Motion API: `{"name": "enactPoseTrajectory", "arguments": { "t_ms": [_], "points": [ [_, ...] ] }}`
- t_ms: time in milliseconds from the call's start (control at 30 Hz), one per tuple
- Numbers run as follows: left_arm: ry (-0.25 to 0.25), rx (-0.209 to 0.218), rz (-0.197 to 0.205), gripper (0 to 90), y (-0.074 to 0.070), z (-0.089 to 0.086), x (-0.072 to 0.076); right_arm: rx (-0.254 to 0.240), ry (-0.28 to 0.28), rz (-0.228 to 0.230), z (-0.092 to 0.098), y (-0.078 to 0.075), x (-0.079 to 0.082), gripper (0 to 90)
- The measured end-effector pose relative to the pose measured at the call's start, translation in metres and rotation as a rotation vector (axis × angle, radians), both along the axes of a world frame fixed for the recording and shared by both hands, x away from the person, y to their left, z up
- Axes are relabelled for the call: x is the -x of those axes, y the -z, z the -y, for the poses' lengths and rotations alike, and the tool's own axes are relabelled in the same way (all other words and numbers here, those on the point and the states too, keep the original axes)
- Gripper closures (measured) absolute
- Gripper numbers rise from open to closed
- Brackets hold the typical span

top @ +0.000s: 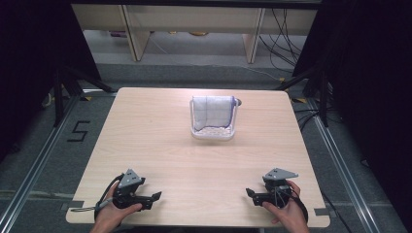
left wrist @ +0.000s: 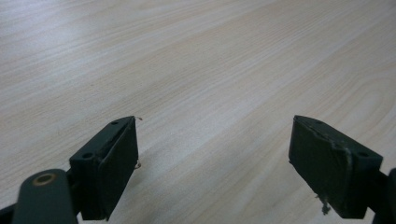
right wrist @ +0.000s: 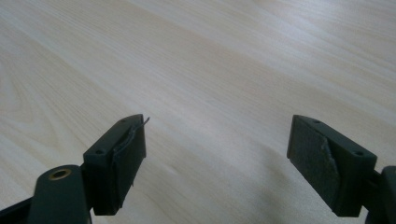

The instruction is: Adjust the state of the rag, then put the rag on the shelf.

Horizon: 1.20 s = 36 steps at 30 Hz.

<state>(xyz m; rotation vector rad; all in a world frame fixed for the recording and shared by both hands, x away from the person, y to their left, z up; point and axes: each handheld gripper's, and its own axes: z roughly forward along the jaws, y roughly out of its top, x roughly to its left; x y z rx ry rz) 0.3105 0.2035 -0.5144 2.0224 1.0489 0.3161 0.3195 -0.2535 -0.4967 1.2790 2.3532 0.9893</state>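
On the light wooden table point(top: 160, 141) a small white basket point(top: 212, 133) stands in the far middle part of the top, upright, with a white cloth point(top: 212, 112) marked with thin blue grid lines draped over its back wall and hanging down inside it; a small dark object shows just behind the basket's right rear corner, too small to identify. The basket is well apart from both tools, with bare wood between them.

The left gripper point(top: 154, 196) sits at the near left edge of the table, held in the person's left hand point(top: 112, 213), its jaws pointing toward the middle of the table; in the left gripper view its 2 black jaws stand wide apart over bare wood grain with nothing between them, and the left gripper point(left wrist: 212, 163) holds nothing. Its cable trails off toward the near left corner.

The right gripper point(top: 249, 192) sits at the near right edge, held in the person's right hand point(top: 287, 212), jaws pointing inward toward the left gripper; the 2 tools are well apart. In the right gripper view the jaws of the right gripper point(right wrist: 215, 161) are likewise spread wide, empty, low over the tabletop; the pad point(right wrist: 315, 161) on 1 jaw looks worn and partly peeled.
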Motion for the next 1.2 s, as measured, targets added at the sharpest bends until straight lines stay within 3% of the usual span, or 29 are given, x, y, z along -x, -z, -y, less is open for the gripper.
{"name": "enactPoseTrajectory", "arguments": {
  "t_ms": [100, 133, 167, 200, 233, 267, 300, 333, 367, 433, 467, 500, 567, 633, 667, 733, 767, 833, 900, 967, 1033, 1133, 1200],
  "points": [
    [-0.005, 0.014, 0.008, 15.5, 0.002, 0.002, 0.004, 0.005, -0.003, -0.005, -0.003, -0.001, -0.001, 20.4],
    [0.006, -0.003, -0.007, 15.5, 0.001, 0.000, 0.004, 0.008, 0.002, -0.019, -0.004, -0.001, -0.001, 20.4],
    [0.010, -0.007, -0.002, 15.5, 0.001, 0.000, 0.005, 0.012, -0.023, 0.012, -0.004, 0.001, -0.004, 20.5],
    [0.008, 0.001, 0.008, 15.5, 0.001, 0.001, 0.005, 0.004, -0.047, -0.005, -0.003, 0.001, -0.006, 20.5],
    [0.010, -0.009, 0.010, 15.5, 0.000, 0.001, 0.006, -0.015, -0.034, -0.020, -0.004, 0.000, -0.004, 20.4],
    [0.010, 0.001, 0.015, 15.5, -0.001, 0.001, 0.007, -0.008, -0.023, 0.007, -0.003, 0.000, -0.003, 20.4],
    [0.018, -0.008, 0.017, 15.5, -0.002, 0.001, 0.007, -0.027, -0.020, -0.002, -0.003, -0.001, -0.002, 20.4],
    [0.007, 0.007, 0.015, 15.5, -0.001, 0.002, 0.009, -0.031, -0.028, 0.006, -0.002, 0.001, -0.001, 20.4],
    [0.013, 0.005, 0.016, 15.5, -0.001, 0.002, 0.009, -0.034, -0.007, -0.015, -0.003, -0.002, 0.002, 20.4],
    [0.002, 0.026, 0.012, 15.5, -0.001, 0.002, 0.012, -0.035, -0.026, 0.004, -0.002, -0.001, 0.004, 20.2],
    [0.018, 0.003, 0.009, 15.5, -0.002, 0.000, 0.013, -0.054, -0.018, -0.005, -0.003, -0.003, 0.007, 20.2],
    [0.006, 0.029, 0.021, 15.5, -0.001, 0.001, 0.015, -0.048, -0.012, -0.006, -0.003, -0.004, 0.010, 20.2],
    [0.025, 0.009, 0.018, 15.5, -0.003, 0.000, 0.018, -0.049, -0.014, -0.012, -0.003, -0.004, 0.014, 19.9],
    [0.014, 0.029, 0.024, 15.5, -0.003, 0.002, 0.021, -0.034, -0.027, -0.005, -0.003, -0.004, 0.019, 20.0],
    [0.023, 0.015, 0.022, 15.5, -0.004, 0.001, 0.022, -0.055, -0.023, -0.015, -0.003, -0.004, 0.020, 19.9],
    [0.038, 0.013, 0.029, 15.5, -0.003, 0.002, 0.024, -0.046, -0.024, -0.012, -0.004, -0.005, 0.024, 19.9],
    [0.027, 0.035, 0.029, 15.5, -0.003, 0.004, 0.025, -0.051, -0.022, -0.010, -0.005, -0.005, 0.026, 19.9],
    [0.039, 0.021, 0.021, 15.5, -0.003, 0.003, 0.025, -0.042, -0.028, -0.013, -0.005, -0.005, 0.029, 19.9],
    [0.037, 0.033, 0.024, 15.5, -0.002, 0.005, 0.025, -0.036, -0.050, 0.000, -0.005, -0.003, 0.029, 19.9],
    [0.039, 0.033, 0.025, 15.5, -0.002, 0.005, 0.025, -0.043, -0.048, -0.032, -0.007, -0.003, 0.031, 19.9],
    [0.054, 0.013, 0.023, 15.5, -0.003, 0.004, 0.024, -0.033, -0.043, -0.033, -0.007, -0.003, 0.031, 19.7],
    [0.043, 0.016, 0.018, 15.5, -0.003, 0.004, 0.024, -0.034, -0.079, -0.044, -0.006, -0.001, 0.029, 19.5],
    [0.043, 0.021, 0.026, 15.5, -0.003, 0.005, 0.024, -0.033, -0.069, -0.044, -0.006, -0.001, 0.029, 19.5]
  ]
}}
